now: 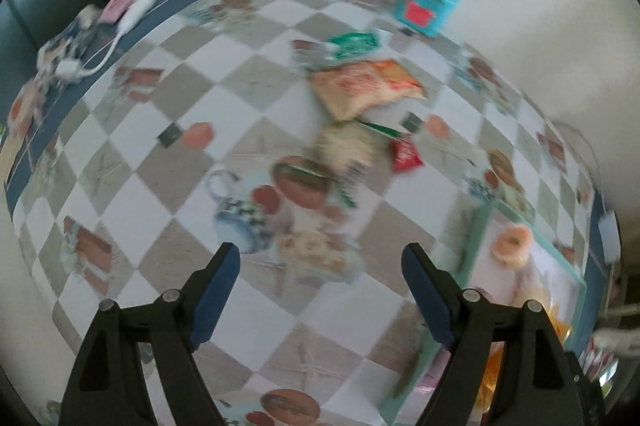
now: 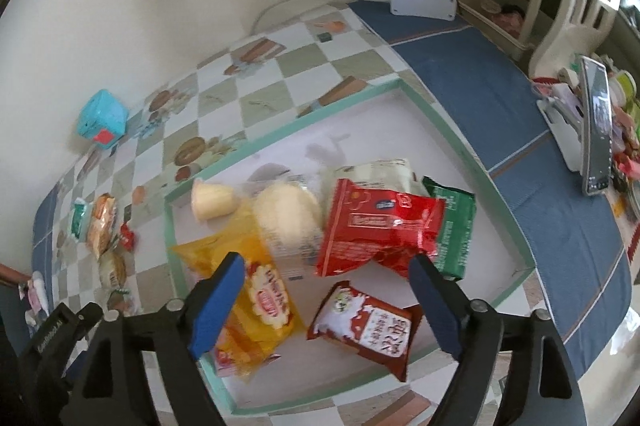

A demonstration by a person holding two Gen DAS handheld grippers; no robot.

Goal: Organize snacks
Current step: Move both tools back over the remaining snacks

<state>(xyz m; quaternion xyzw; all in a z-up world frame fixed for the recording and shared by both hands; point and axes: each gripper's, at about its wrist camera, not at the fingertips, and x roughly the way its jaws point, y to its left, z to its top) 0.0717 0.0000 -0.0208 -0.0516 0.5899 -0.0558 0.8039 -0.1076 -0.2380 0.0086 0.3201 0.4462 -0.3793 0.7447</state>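
Observation:
My left gripper [image 1: 320, 254] hangs open over the checkered tablecloth [image 1: 168, 162], its blue pads holding nothing. Ahead of it lie an orange packet [image 1: 368, 86], a green packet [image 1: 354, 44], a round biscuit pack [image 1: 348, 146] and a small red packet [image 1: 406, 156]. My right gripper [image 2: 327, 262] is open above the green-rimmed tray [image 2: 280, 138], gripping nothing. In the tray lie a yellow packet [image 2: 260, 302], a red packet [image 2: 380, 226], a dark red packet [image 2: 368, 326], a green packet [image 2: 456, 226], a white packet [image 2: 376, 170], a pale bun [image 2: 288, 214] and a pudding cup [image 2: 212, 202].
A teal box [image 1: 428, 2] stands by the wall at the table's far side. A phone on a stand [image 2: 598, 122] and a white power strip [image 2: 422, 2] sit on the blue cloth border. A white cable and small clutter [image 1: 136, 10] lie at the far left corner.

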